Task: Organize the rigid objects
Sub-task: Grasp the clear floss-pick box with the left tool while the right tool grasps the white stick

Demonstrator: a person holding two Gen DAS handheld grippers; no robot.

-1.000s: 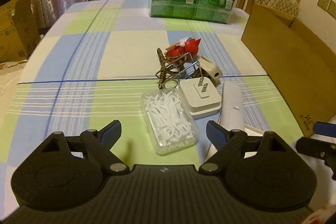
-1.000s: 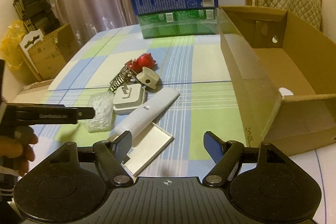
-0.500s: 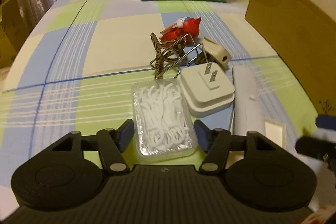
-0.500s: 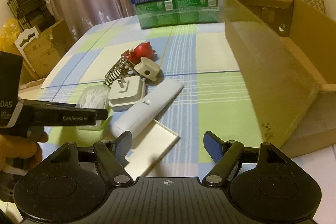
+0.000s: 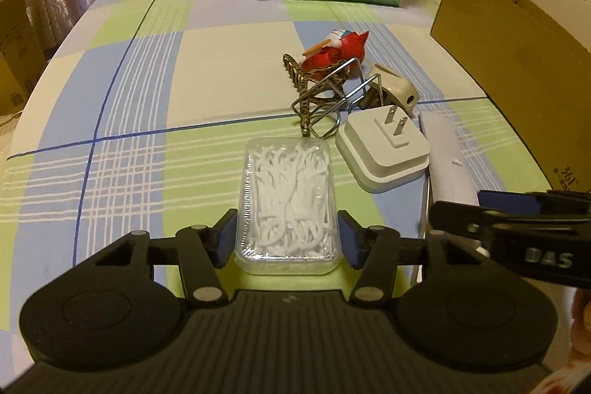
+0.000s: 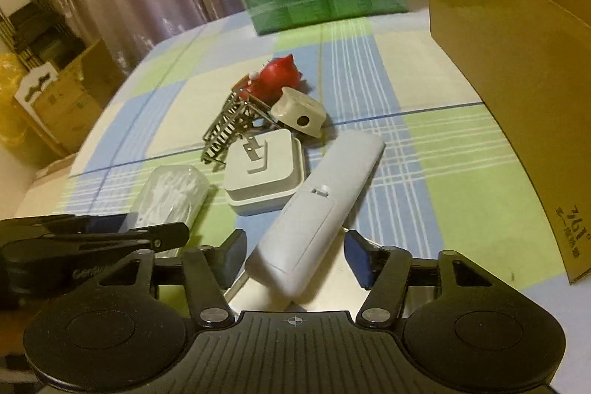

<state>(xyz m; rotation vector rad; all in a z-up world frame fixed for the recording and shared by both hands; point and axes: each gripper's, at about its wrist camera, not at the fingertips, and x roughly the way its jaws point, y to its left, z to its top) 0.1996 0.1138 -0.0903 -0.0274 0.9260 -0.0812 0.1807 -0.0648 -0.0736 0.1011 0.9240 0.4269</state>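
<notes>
The left gripper (image 5: pixel 287 240) has its fingers spread around the near end of the clear floss box (image 5: pixel 288 198), each pad just beside a wall. The right gripper (image 6: pixel 295 259) stands wide around the white remote (image 6: pixel 314 205), not pressing it. At 12 o'clock on the bench (image 5: pixel 129 98) lie the white plug adapter (image 5: pixel 384 150), wire rack (image 5: pixel 317 91) and red toy (image 5: pixel 340 48). The cardboard box (image 6: pixel 517 69) stands at 2 o'clock.

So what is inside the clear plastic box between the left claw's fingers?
The clear plastic box holds a tangled pile of small white plastic pieces, seen through its lid. What lies at the bottom under the pile is covered.
</notes>
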